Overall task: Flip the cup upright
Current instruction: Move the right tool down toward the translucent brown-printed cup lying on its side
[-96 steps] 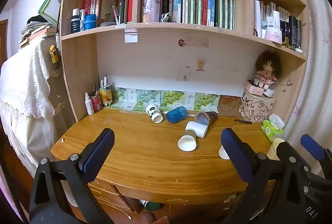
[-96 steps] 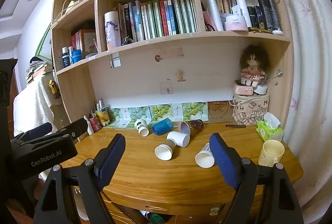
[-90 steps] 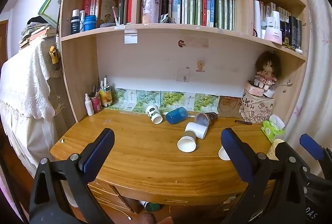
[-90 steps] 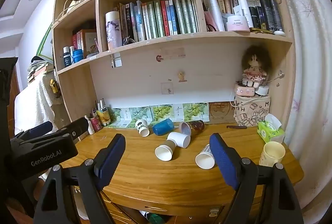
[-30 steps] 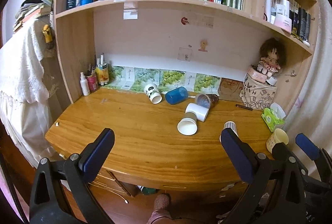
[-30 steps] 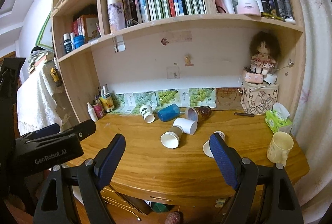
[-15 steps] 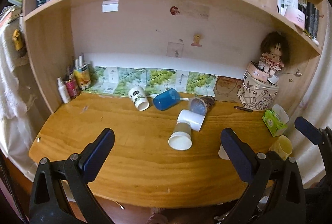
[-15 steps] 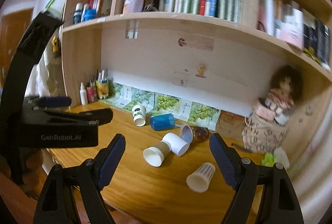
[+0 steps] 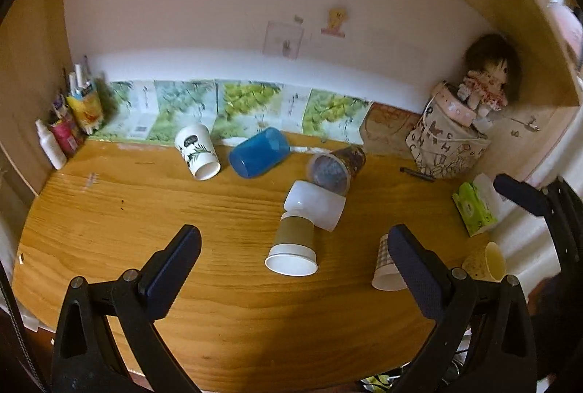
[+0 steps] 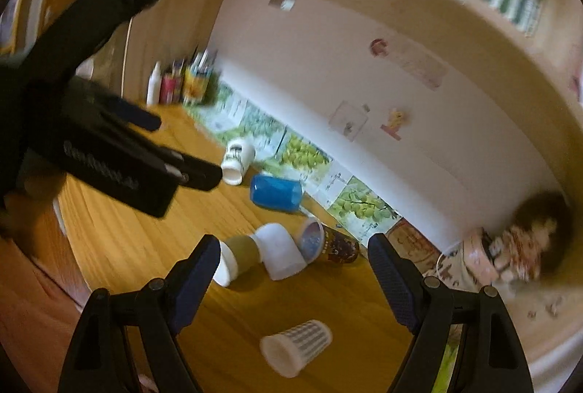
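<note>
Two hand-held grippers above a wooden table point(image 9: 109, 210) strewn with cups lying on their sides; none yet set upright. Left gripper point(image 9: 291, 247): fingers spread wide and empty, hovering over the near middle of the table; between them lies a brown-sleeved paper cup point(image 9: 293, 245), mouth toward the near edge, its base touching a white cup point(image 9: 315, 205) just beyond. Right gripper point(image 10: 291, 256): fingers likewise parted, holding nothing, tilted and aimed at the same cluster; this view is blurred. A checked paper cup point(image 10: 297, 345) lies on its side near the right gripper, mouth toward the near left; in the left view it is partly hidden behind the right-hand finger. Farther back: a dark printed cup point(image 9: 337, 167), mouth toward the camera, touching the white cup; a blue cup point(image 9: 258, 154); a white cup with a leaf print point(image 9: 196, 156) at far left. A yellow cup point(image 9: 484, 260) stands at the right edge, tilt uncertain. Both grippers are probably held open so as to close around a cup's wall; which cup is meant cannot be told, though the checked paper cup seems likeliest for the right gripper. The thin paper walls would likely crush under a hard squeeze; a rolling cup may nudge its neighbours.
</note>
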### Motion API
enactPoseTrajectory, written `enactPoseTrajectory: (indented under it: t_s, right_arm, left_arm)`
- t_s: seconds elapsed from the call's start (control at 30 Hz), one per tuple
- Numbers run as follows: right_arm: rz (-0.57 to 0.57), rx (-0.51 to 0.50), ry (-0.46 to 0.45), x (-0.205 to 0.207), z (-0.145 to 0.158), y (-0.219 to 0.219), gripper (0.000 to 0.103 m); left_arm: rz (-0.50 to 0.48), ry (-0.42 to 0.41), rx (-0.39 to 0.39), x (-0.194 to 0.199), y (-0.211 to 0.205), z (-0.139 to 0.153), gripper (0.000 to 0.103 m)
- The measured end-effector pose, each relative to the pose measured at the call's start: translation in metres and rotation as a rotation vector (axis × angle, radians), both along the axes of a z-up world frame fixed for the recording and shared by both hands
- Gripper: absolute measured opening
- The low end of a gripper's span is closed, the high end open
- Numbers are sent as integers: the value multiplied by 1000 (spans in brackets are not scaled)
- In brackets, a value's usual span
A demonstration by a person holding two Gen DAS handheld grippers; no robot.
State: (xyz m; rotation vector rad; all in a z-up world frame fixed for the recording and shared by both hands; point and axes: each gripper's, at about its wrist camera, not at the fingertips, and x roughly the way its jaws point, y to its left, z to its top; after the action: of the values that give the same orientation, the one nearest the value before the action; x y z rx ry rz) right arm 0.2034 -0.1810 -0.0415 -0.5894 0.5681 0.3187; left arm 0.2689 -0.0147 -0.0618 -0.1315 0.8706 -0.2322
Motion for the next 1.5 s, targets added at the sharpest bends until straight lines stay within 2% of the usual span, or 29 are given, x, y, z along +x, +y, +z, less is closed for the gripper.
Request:
enactPoseTrajectory:
  t_s: [0.33,0.57,0.8,1.3,1.5]
  right_arm:
    - [202,-292,124,71,-36,-14,84]
    - [336,-492,171,108,-63,-22,82]
    - [409,-581,205,146,-87,-29,82]
    - [536,-831,270,201,-154,-25,82]
    - [566,-860,294,213,-172,-24,82]
  left_arm:
    - [-34,150,-104,64,-6,-28,102]
    - [-82,257,-151,107,-19,-55,102]
    - [-114,370,-212,139,-27,-84,102]
    - [-131,493,-300,165,-26,-126,102]
    - [-150,513,-304,172,-29,-132,102]
